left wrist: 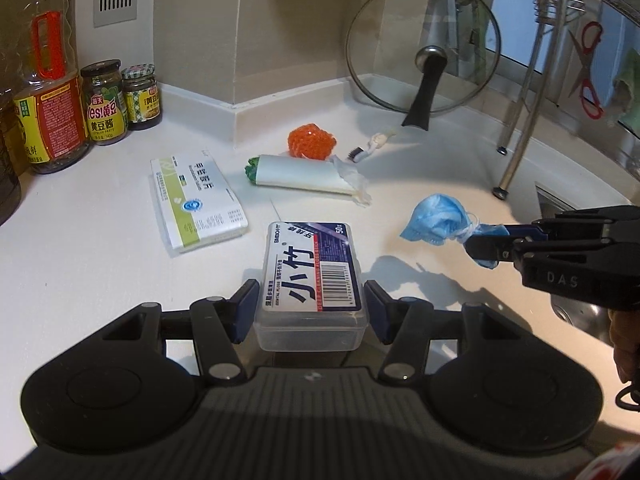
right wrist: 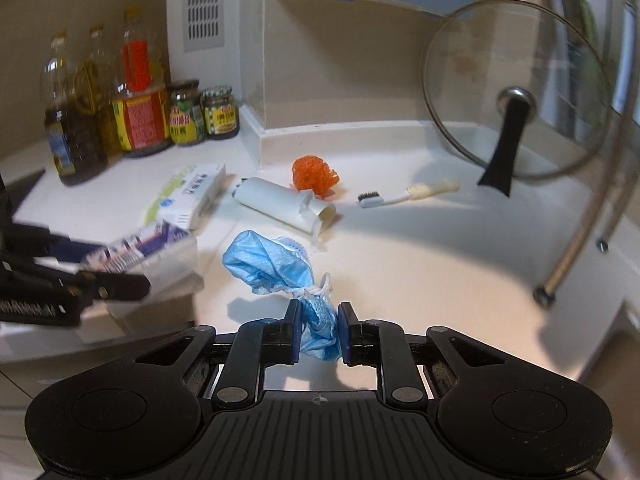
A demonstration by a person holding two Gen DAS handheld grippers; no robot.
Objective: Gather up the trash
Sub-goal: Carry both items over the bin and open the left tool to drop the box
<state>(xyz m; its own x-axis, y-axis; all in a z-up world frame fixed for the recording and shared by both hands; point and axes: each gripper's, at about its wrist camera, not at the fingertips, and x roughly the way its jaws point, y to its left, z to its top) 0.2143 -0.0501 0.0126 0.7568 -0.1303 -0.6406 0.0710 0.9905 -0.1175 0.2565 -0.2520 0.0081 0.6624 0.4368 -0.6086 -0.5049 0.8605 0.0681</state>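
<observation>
My left gripper point(left wrist: 311, 310) is shut on a clear plastic floss box point(left wrist: 312, 276) with a blue and white label, held just above the white counter; the same box point(right wrist: 144, 258) shows at the left of the right wrist view. My right gripper point(right wrist: 319, 330) is shut on a crumpled blue face mask point(right wrist: 272, 268), pinching its knotted end, and the mask point(left wrist: 438, 220) hangs lifted off the counter. Farther back lie a white medicine box point(left wrist: 196, 200), a white roll point(left wrist: 298, 174) with a green end, an orange mesh ball point(left wrist: 312, 142) and a toothbrush point(right wrist: 404, 196).
Sauce jars point(left wrist: 120, 100) and oil bottles point(right wrist: 76, 120) crowd the back left corner. A glass pot lid point(left wrist: 424, 48) leans on the back wall. Metal rack legs point(left wrist: 516, 136) stand at the right by a sink edge point(left wrist: 576, 316). Red scissors point(left wrist: 588, 72) hang there.
</observation>
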